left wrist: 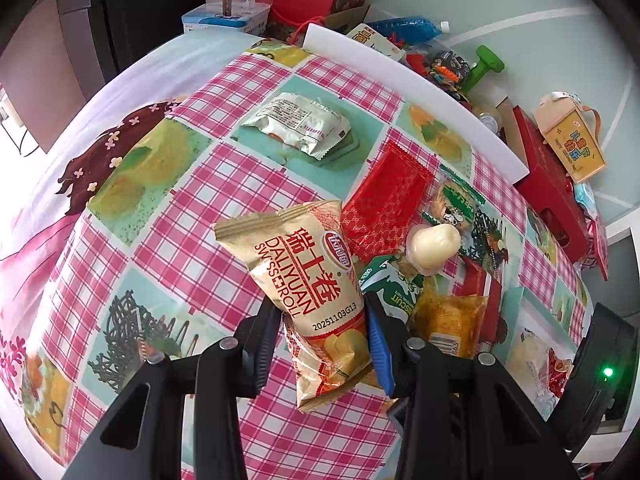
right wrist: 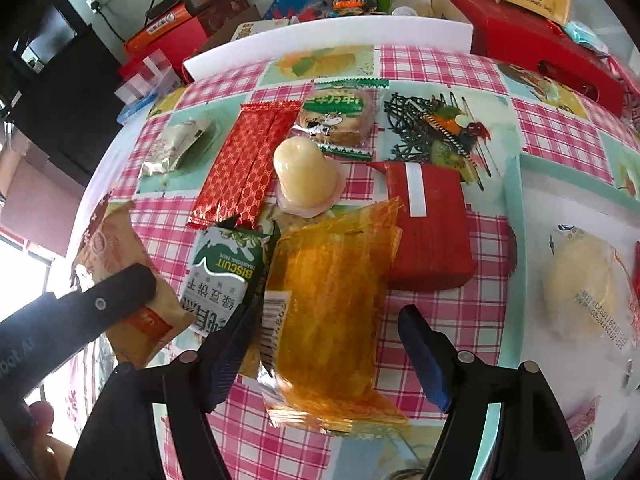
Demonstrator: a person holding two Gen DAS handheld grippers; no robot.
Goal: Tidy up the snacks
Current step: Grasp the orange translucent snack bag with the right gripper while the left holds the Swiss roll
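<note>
Left wrist view: left claw (left wrist: 325, 330) pinches the swiss roll packet (left wrist: 308, 280) near its lower end, fingers pressed on both sides, packet lifted off the checkered tabletop (left wrist: 224, 184). Using the jelly cup (left wrist: 434, 245) as landmark: red patterned packet (left wrist: 386, 200) just left of it, touching; green cookie pack (left wrist: 456, 202) just behind it; silver packet (left wrist: 298, 124) well off to the far left, alone; green biscuit packet (left wrist: 394, 288) in front of it.

Right wrist view: right claw (right wrist: 332, 344) is spread wide, fingers either side of the orange packet (right wrist: 332, 312), which lies on the tabletop in front of the jelly cup (right wrist: 305, 176). Red box (right wrist: 428, 232) sits right-front of the jelly cup, touching the orange packet's edge. Pale bun pack (right wrist: 584, 284) lies far right, apart.
</note>
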